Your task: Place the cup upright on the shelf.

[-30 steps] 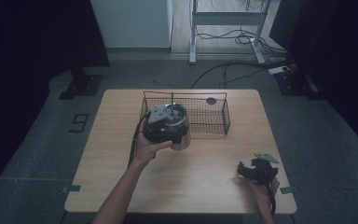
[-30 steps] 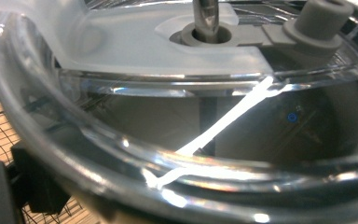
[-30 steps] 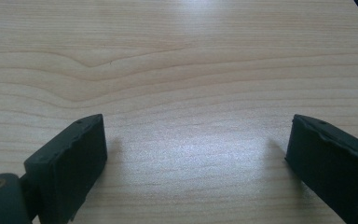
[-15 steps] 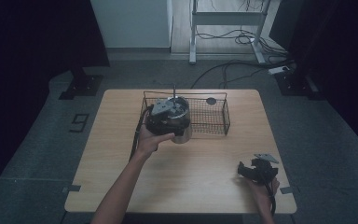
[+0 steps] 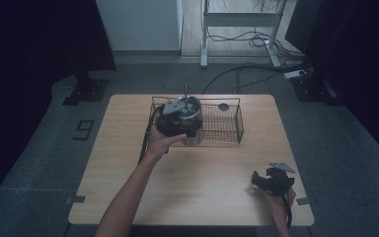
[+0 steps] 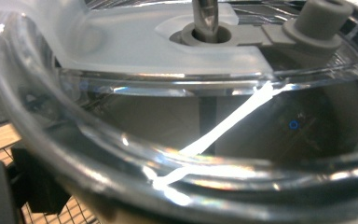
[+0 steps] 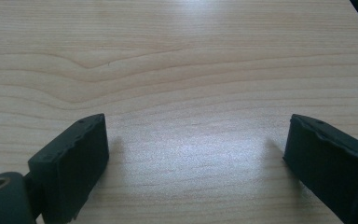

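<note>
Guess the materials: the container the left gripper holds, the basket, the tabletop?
Container: looks like clear glossy plastic or glass, going by see-through walls and bright glints; its lid insert seems frosted plastic. Basket: dark thin wire mesh, probably coated metal. Tabletop: light wood or wood-look laminate, visible grain, soft sheen.

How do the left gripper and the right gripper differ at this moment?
The left gripper is raised at the wire basket, holding a clear lidded container; the right gripper sits low near the table edge, holding nothing. Its jaws stand wide open. Both are hand-held.
</note>
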The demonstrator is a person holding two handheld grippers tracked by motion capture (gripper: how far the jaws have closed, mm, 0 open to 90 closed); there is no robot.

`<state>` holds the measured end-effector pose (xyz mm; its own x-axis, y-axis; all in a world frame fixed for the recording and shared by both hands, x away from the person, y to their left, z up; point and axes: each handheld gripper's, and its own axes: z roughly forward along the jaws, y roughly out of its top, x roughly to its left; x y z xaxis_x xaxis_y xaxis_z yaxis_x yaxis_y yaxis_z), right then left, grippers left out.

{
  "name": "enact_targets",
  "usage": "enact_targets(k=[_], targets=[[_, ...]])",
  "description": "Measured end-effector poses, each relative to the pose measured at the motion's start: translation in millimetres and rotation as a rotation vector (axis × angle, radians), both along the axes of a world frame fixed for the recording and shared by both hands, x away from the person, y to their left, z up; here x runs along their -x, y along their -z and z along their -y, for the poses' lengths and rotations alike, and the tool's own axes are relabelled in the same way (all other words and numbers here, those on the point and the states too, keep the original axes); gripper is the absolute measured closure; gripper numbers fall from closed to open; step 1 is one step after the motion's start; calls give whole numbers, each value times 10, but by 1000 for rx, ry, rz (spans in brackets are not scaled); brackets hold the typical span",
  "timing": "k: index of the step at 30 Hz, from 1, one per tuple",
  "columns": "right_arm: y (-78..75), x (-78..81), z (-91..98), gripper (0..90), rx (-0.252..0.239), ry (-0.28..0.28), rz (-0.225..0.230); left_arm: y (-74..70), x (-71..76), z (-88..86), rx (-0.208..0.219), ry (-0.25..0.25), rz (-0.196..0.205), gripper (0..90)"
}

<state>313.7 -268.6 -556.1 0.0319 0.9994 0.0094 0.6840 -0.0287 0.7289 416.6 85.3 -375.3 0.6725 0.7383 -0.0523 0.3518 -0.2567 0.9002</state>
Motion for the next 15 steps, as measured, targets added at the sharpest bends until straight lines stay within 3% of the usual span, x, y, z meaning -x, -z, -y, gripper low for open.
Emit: enact_targets(k=[9, 15], targets=[[0, 1, 1, 67, 0, 1, 2, 11, -176, -9, 12, -27, -22, 41], [0, 2, 1, 70, 0, 3, 2, 3, -284, 20, 11, -43, -16, 41]])
